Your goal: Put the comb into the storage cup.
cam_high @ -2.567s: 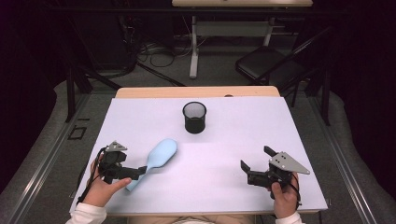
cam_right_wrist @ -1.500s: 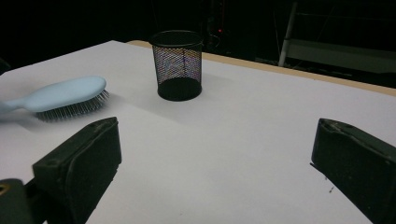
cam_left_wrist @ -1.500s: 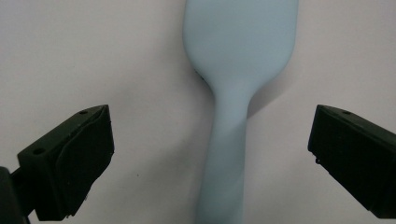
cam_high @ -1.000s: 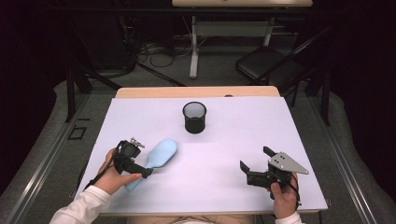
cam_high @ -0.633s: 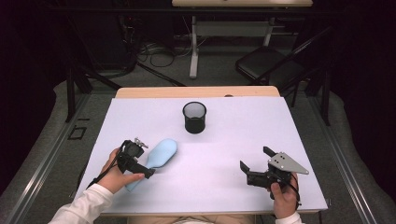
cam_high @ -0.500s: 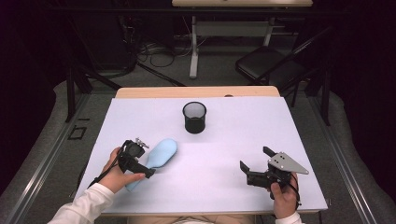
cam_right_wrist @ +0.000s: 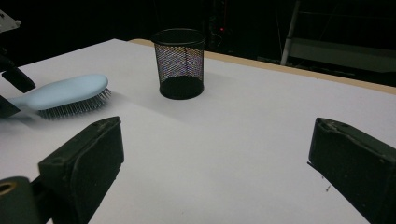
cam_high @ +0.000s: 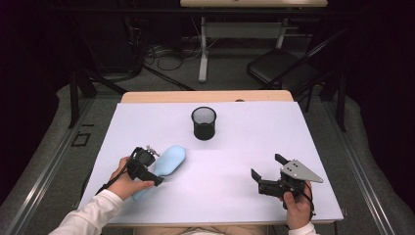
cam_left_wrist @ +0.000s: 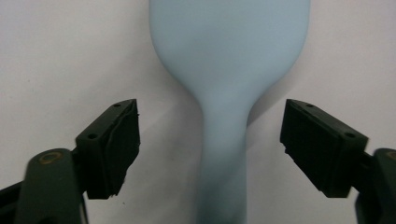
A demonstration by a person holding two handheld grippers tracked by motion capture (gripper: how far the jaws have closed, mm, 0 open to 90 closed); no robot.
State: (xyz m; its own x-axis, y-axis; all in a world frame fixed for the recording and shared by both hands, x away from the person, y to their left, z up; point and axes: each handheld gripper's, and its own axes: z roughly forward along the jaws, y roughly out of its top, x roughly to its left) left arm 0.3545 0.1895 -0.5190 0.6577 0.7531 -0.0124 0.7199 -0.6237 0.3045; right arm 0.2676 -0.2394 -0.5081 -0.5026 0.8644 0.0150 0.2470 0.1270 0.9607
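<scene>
We see a pale blue hairbrush (cam_high: 166, 162) lying bristles-down on the white surface (cam_high: 235, 156), at about seven o'clock from the black mesh cup (cam_high: 204, 123). Its smooth oval back narrows into a slim handle. Our left gripper (cam_left_wrist: 210, 140) straddles that handle, its fingers (cam_left_wrist: 114, 144) just closing in but not touching. Our right gripper (cam_high: 268, 172) rests well apart, fingers wide.

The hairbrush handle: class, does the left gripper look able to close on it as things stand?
Probably yes. The left gripper straddles the light blue hairbrush at its handle, jaws just closing, pads still apart from it. Nothing lies between pads and handle on the table.
</scene>
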